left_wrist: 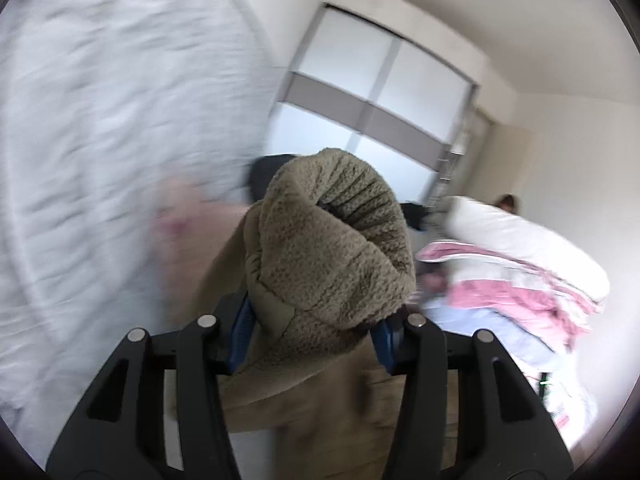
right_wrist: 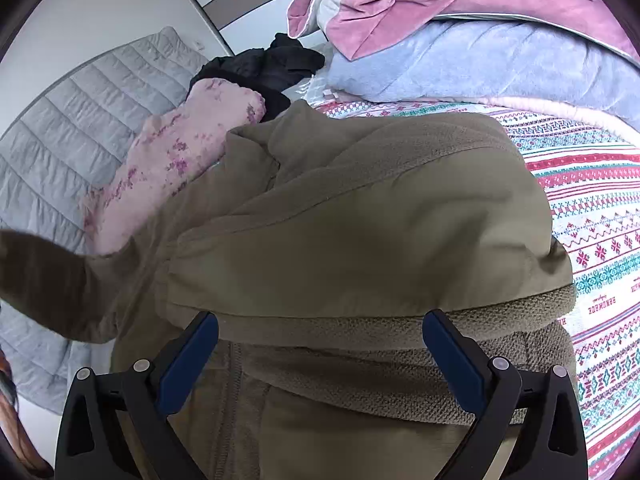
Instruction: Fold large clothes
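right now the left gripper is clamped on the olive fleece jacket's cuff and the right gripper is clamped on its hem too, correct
Not quite. The left gripper is indeed shut on the cuff of the olive fleece jacket, but the right gripper is not clamped. The right wrist view shows its blue-padded fingers spread wide apart, with the jacket's fleece-lined edge lying between them, not pinched.

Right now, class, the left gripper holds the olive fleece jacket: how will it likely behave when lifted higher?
The olive fleece jacket will probably flop and drape, since it already sags in loose folds below the left gripper. Its thick pile lining suggests bulk rather than much weight. It seems unlikely to slip, as the fabric bunches thickly between the fingers.
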{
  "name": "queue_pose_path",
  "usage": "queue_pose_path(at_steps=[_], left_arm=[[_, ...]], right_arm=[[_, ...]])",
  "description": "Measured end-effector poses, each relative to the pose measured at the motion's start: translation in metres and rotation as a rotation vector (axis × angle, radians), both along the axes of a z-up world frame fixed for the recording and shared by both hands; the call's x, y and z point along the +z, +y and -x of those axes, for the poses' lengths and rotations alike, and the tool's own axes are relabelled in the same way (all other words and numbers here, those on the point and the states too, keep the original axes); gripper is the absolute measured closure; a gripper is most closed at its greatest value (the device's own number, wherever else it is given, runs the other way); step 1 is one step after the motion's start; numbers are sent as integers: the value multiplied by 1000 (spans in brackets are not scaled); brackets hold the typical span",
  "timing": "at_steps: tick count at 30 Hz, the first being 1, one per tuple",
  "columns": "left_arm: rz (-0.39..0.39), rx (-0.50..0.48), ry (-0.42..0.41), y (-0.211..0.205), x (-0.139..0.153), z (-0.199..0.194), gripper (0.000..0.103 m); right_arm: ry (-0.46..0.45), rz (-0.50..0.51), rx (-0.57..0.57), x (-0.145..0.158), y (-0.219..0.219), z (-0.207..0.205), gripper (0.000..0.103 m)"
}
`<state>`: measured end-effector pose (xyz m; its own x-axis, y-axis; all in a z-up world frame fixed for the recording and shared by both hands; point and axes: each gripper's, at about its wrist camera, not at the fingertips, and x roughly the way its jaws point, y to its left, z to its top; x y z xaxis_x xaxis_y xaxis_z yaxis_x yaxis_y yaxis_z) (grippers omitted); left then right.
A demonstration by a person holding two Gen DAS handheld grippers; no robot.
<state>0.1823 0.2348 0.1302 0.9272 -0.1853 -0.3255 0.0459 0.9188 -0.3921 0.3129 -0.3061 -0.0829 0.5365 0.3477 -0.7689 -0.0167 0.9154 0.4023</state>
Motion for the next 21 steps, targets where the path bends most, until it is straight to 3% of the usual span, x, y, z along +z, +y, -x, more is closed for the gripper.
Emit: queue_pose_path(at_steps=[5, 10, 14, 21], left_arm=[[21, -205, -33, -94, 26, -34, 52], [63, -396, -4, -203, 17, -72, 52], [106, -486, 63, -269, -19, -98, 52], [161, -603, 261, -355, -123, -130, 47]], right_arm=[[-13, -45, -12, 1, -8, 0, 0], [-31, -86, -26, 3, -17, 1, 0], [-41, -128, -68, 2, -34, 2, 0], [-63, -193, -173, 1, -78, 9, 0]])
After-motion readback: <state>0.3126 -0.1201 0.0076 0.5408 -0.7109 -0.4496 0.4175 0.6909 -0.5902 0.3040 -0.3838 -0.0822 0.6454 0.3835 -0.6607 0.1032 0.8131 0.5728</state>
